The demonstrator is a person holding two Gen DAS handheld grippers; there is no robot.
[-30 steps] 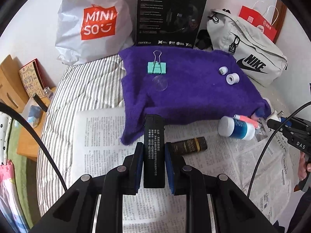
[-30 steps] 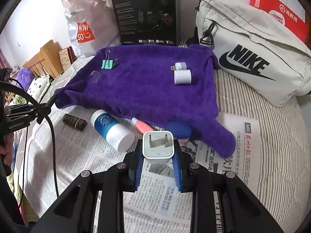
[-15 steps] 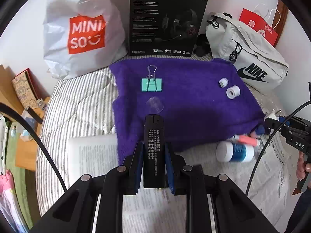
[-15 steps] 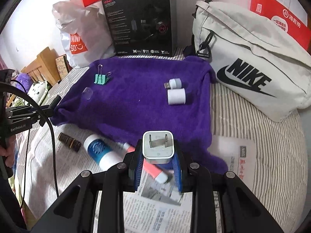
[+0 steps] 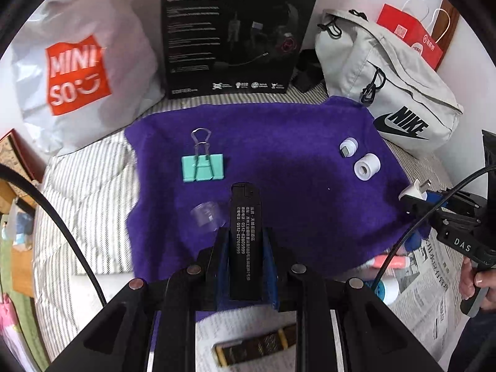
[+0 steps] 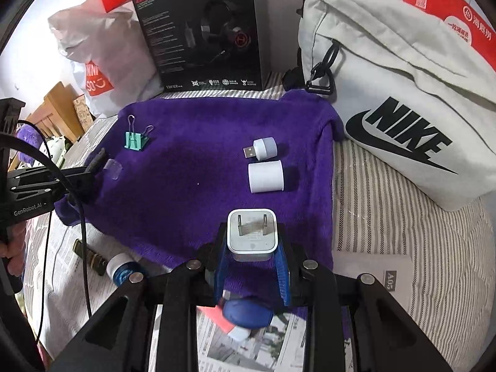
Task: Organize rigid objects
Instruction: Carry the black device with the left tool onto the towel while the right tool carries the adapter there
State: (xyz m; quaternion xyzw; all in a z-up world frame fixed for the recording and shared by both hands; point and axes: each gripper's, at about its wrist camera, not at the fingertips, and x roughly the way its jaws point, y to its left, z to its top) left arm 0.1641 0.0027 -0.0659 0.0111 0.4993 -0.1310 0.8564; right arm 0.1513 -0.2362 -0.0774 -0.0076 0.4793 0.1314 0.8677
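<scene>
My left gripper [image 5: 245, 248] is shut on a black lighter [image 5: 245, 232] and holds it over the near edge of the purple towel [image 5: 279, 142]. My right gripper [image 6: 251, 248] is shut on a white plug adapter [image 6: 251, 232], prongs up, over the towel's [image 6: 201, 155] near edge. On the towel lie a teal binder clip [image 5: 203, 167], a clear cap [image 5: 207, 214], a small USB light [image 5: 348, 148] and a white cylinder [image 5: 367, 166]. They also show in the right wrist view: clip [image 6: 135, 138], cap [image 6: 113, 169], USB light [image 6: 262, 148], cylinder [image 6: 266, 176].
Newspaper [image 6: 254, 350] lies in front of the towel with a brown tube [image 5: 255, 347], a blue-and-white bottle [image 6: 122, 269], a pink marker [image 5: 389, 261] and a blue round thing [image 6: 246, 313]. Behind stand a Miniso bag [image 5: 77, 71], a black headset box [image 5: 235, 31] and a Nike bag [image 5: 387, 86].
Both grippers have moved forward from the newspaper over the near part of the purple towel, each still holding its object. The towel's objects now look closer.
</scene>
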